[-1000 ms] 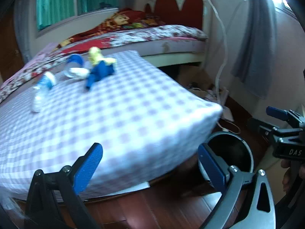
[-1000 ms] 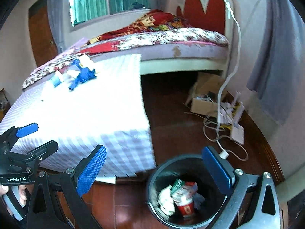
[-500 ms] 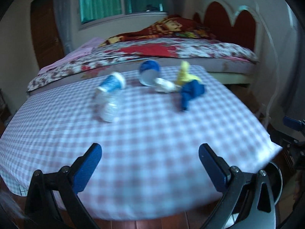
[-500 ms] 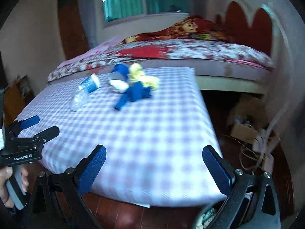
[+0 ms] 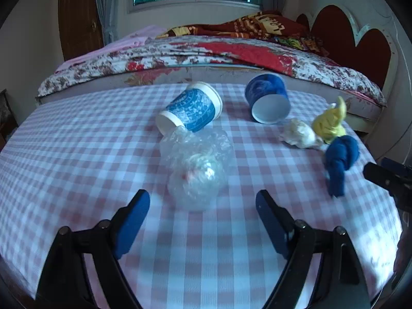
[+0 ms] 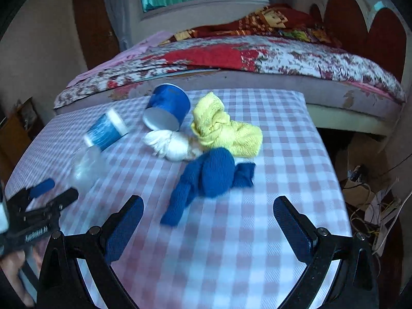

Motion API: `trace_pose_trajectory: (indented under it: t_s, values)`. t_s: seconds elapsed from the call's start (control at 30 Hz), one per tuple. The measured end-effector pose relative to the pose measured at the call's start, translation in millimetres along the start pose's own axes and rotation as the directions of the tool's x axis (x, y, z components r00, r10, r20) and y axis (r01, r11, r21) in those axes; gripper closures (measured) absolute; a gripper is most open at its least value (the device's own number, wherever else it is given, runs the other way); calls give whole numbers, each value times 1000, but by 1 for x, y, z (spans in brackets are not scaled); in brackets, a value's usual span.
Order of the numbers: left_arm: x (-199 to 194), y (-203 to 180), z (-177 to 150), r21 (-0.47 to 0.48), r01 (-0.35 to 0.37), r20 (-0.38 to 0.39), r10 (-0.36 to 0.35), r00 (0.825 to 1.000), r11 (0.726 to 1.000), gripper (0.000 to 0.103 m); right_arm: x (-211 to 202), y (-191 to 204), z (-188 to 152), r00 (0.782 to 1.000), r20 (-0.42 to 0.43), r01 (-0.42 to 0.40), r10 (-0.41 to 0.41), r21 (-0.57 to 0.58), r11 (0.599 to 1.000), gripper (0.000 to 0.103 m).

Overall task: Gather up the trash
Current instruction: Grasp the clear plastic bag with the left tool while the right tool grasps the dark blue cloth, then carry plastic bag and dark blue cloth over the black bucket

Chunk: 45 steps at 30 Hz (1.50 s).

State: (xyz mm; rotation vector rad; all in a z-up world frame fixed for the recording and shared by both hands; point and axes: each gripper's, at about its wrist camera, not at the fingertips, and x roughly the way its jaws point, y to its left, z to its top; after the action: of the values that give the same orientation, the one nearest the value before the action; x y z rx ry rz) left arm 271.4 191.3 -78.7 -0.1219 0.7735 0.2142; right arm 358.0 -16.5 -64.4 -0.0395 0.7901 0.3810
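Crumpled plastic bag [image 5: 197, 166] just ahead of left fingers [image 5: 134, 221], spread wide, empty; right fingers [image 6: 293, 229] spread, empty, near blue cloth [image 6: 211, 177].

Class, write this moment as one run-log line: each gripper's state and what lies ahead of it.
left gripper: open, facing crumpled clear plastic | right gripper: open, facing blue cloth | held: nothing

You face a pink-and-white checked tablecloth surface [image 5: 77, 154]. On it lie a crumpled clear plastic bag [image 5: 195, 164], a patterned blue paper cup [image 5: 190, 109] and a dark blue paper cup [image 5: 267, 100], both tipped over, a white paper wad [image 5: 300, 137], a yellow knotted cloth [image 6: 226, 128] and a blue knotted cloth [image 6: 211, 177].
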Motion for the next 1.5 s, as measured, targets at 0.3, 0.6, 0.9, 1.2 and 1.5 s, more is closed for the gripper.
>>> trace_pose_trajectory:
  t_s: [0.3, 0.6, 0.9, 1.2, 1.5]
  values:
    - [35, 14, 10, -69, 16, -56, -20, 998, 997, 33, 44, -5, 6, 998, -64, 13, -10, 47, 999, 31]
    - [25, 9, 7, -56, 84, -47, -86, 995, 995, 60, 27, -12, -10, 998, -51, -26, 28, 39, 999, 64]
    - [-20, -27, -6, 47, 100, 3, -100, 995, 994, 60, -32, -31, -32, 999, 19, -33, 32, 54, 998, 64]
    - [-75, -63, -25, 122, 134, 71, -144, 987, 983, 60, -99, -37, -63, 996, 85, 6, -4, -24, 1000, 64]
    - [-124, -81, -41, 148, 154, 124, -173, 977, 977, 60, -162, -31, -85, 987, 162, -3, 12, -55, 998, 64]
